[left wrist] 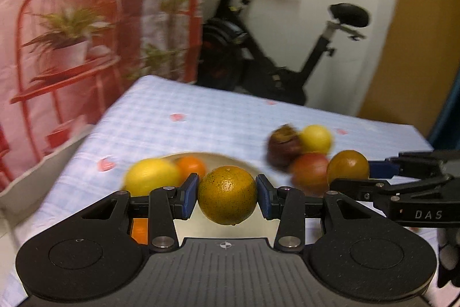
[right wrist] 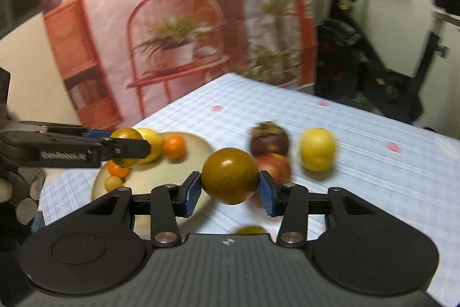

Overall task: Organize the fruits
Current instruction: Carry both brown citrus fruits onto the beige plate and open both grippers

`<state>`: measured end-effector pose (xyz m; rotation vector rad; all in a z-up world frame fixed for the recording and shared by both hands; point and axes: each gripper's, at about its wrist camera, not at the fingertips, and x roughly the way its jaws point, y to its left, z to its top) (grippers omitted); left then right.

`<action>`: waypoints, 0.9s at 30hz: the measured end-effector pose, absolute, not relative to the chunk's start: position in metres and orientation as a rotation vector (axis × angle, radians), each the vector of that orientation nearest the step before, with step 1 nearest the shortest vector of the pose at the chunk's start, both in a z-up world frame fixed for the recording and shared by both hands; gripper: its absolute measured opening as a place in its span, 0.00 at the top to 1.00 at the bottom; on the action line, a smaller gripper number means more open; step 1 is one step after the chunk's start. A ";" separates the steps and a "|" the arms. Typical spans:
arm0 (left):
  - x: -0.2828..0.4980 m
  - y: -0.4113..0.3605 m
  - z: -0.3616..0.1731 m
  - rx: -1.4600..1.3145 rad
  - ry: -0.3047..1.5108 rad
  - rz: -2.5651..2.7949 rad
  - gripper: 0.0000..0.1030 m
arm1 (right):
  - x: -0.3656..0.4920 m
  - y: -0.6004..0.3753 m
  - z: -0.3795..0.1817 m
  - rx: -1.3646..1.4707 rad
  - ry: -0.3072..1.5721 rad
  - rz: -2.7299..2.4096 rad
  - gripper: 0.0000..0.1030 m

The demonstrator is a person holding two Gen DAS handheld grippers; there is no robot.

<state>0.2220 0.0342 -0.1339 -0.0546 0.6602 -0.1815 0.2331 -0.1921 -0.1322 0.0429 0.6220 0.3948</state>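
The left gripper (left wrist: 227, 195) pinches a speckled greenish-orange citrus (left wrist: 227, 194) between its blue fingers (left wrist: 189, 196), holding it above the near rim of a cream bowl (left wrist: 250, 166) on the bench (left wrist: 224, 117), which wears a pale blue checked cloth. In that bowl lie a lemon (left wrist: 152, 176), a small orange (left wrist: 191, 166) and a further orange piece half hidden under the gripper (the right wrist view also shows a small yellowish fruit there). The right gripper (right wrist: 229, 187) pinches a second greenish-orange citrus (right wrist: 230, 176) the same way, clear of the cloth and just right of the bowl. Behind it on the bench sit a dark mangosteen (right wrist: 268, 138), a reddish apple (right wrist: 276, 167) touching it, and a yellow lemon (right wrist: 317, 148) a little apart to the right. An exercise bike (left wrist: 276, 48) stands beyond the bench, beside a printed pink backdrop (left wrist: 72, 33).
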 end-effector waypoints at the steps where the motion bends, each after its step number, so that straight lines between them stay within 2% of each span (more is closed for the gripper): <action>1: 0.224 0.039 -0.137 -0.058 0.665 -0.166 0.56 | 0.243 -0.180 -0.135 0.026 0.640 0.415 0.56; 10: 0.231 0.060 -0.144 -0.044 0.686 -0.137 0.56 | 0.303 -0.109 -0.168 -0.154 0.740 0.501 0.56; 27: 0.233 0.055 -0.148 -0.066 0.639 -0.170 0.55 | 0.321 -0.099 -0.186 -0.242 0.760 0.472 0.54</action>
